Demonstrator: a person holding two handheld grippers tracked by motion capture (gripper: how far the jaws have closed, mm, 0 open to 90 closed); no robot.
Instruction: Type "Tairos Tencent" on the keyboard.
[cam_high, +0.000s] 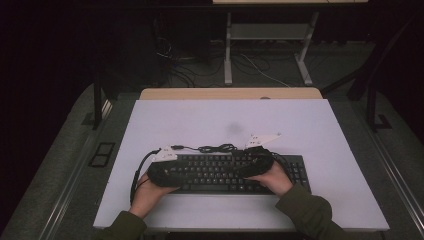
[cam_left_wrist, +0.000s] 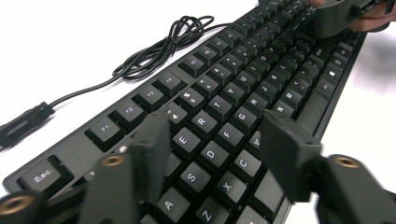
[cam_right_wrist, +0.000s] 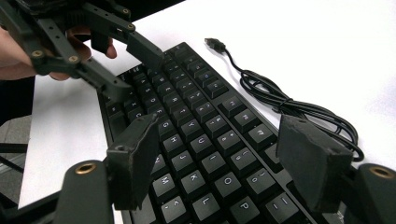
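Observation:
A black keyboard (cam_high: 220, 175) lies near the front edge of the white tabletop (cam_high: 225, 115). Its black cable (cam_high: 217, 148) is coiled just behind it and ends in a loose USB plug (cam_right_wrist: 215, 44). My left gripper (cam_left_wrist: 217, 135) hovers over the keyboard's left end, jaws apart above the letter keys (cam_left_wrist: 243, 79), with nothing gripped. My right gripper (cam_right_wrist: 222, 144) hangs over the right half of the keys (cam_right_wrist: 196, 93), jaws wide and holding nothing. The two grippers point toward each other; the left one (cam_right_wrist: 135, 70) shows at the top left of the right gripper view.
The cable coil (cam_left_wrist: 159, 44) lies on the white surface beyond the function-key row. A wooden table edge (cam_high: 230, 93) runs behind the white top. Past it stand a metal desk frame (cam_high: 267, 47) and loose floor cables (cam_high: 185, 65).

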